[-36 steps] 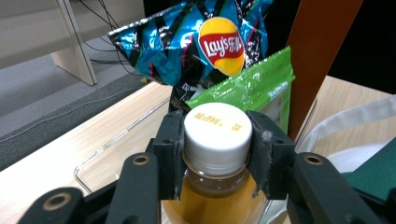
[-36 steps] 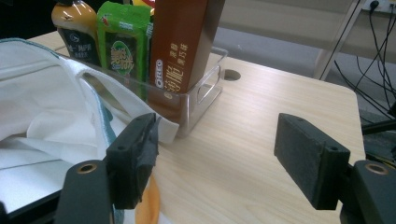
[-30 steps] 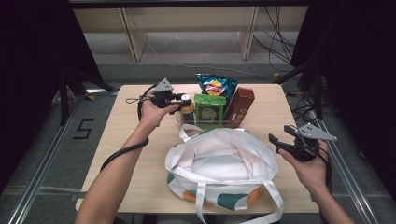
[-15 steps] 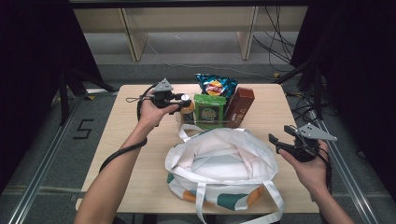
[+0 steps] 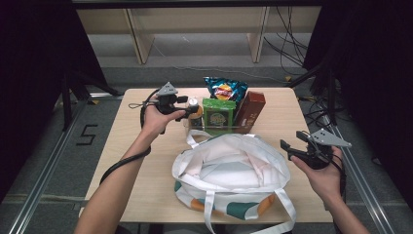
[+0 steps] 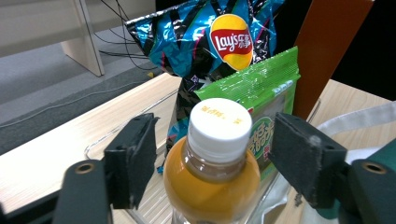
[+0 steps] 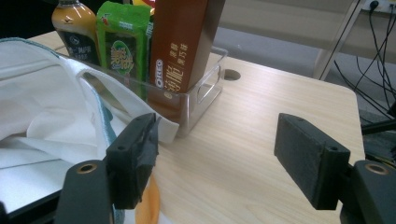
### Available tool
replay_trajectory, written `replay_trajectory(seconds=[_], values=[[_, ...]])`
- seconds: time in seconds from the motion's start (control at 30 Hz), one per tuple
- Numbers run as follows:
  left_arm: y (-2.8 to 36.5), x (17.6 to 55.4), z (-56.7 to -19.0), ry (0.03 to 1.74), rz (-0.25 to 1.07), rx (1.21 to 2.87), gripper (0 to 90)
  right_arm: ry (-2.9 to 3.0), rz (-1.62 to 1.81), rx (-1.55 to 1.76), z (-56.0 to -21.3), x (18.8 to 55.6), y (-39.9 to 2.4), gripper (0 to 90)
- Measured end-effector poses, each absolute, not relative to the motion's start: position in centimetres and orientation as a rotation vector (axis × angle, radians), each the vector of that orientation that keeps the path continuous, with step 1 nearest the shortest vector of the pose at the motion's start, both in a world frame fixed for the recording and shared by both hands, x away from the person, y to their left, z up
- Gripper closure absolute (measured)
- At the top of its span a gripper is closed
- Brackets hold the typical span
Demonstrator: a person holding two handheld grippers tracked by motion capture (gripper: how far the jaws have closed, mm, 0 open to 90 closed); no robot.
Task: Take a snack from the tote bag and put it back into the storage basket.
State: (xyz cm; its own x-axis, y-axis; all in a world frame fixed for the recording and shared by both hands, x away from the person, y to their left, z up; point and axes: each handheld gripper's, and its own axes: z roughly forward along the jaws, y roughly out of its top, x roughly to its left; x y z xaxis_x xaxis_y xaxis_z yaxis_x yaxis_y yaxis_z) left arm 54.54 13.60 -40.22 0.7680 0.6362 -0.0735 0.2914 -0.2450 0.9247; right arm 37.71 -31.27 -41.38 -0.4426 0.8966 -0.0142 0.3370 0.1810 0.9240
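Left gripper view shows my left tongs (image 6: 212, 163) just opened wide, straddling the orange drink bottle (image 6: 212, 172) without touching it; it stands in the clear tray (image 7: 205, 95) on the worktop (image 5: 141, 146). Closing crookedly could tip it into the green packet (image 6: 261, 102). My right tongs (image 7: 224, 163) gape empty beside the tote bag (image 5: 234, 170).

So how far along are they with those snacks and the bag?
Nothing looks packed yet: the chips bag, green packet and brown box stand in the clear tray. In hand: the left gripper, jaws just opened, brackets the orange drink bottle without pressing it. The right gripper waits open beside the white tote bag.
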Motion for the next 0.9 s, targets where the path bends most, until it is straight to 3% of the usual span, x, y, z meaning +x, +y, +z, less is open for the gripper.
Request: replay_trajectory(seconds=[0.9], values=[[16.3, 47.3, -37.8, 0.716, 0.47, 1.821, 25.9, 1.904, 1.234, 1.16, -41.3, 37.6, -31.2, 31.1]])
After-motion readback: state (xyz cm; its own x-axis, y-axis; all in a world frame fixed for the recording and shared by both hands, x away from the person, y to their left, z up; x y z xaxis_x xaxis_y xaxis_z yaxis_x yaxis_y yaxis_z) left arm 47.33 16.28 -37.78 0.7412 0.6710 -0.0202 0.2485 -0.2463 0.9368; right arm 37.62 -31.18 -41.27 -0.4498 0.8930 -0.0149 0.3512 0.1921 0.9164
